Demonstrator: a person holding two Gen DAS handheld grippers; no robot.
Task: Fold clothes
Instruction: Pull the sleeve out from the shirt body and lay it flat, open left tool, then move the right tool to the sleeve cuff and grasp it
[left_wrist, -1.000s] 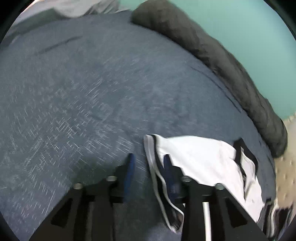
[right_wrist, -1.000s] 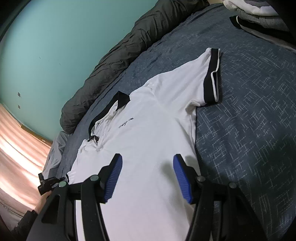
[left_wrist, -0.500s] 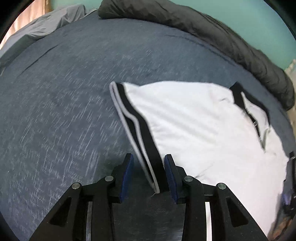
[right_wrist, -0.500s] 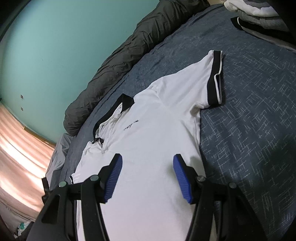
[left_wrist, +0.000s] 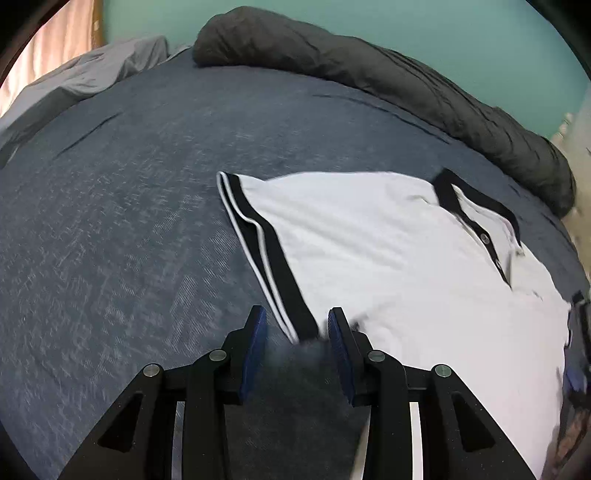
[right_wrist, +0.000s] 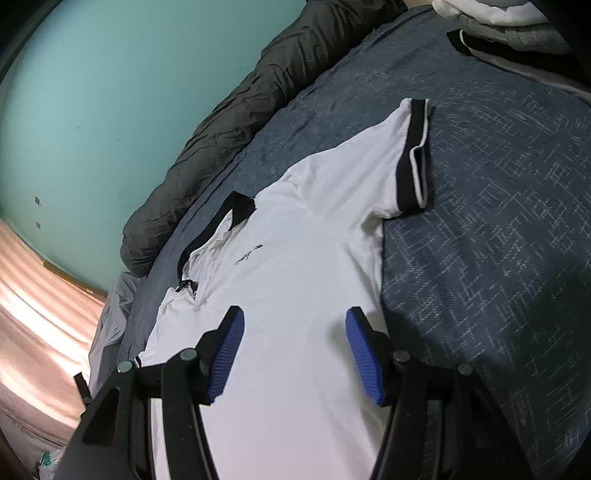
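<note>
The shirt (right_wrist: 295, 280) lies spread flat, front up, on the bed (left_wrist: 122, 229). Over the last second the left gripper (left_wrist: 295, 332) has swung toward the black sleeve cuff (left_wrist: 273, 254); its jaws are spread, straddling the cuff's near end. The right gripper (right_wrist: 293, 350) hovers over the torso as before, jaws spread, holding nothing. Judgement: a sleeve grasp is being lined up.

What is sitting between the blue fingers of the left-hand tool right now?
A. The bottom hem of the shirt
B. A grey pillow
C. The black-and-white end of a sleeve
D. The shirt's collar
C: in the left wrist view the striped sleeve cuff of the white polo shirt runs down into the gap of the open left gripper, far from the collar.
</note>
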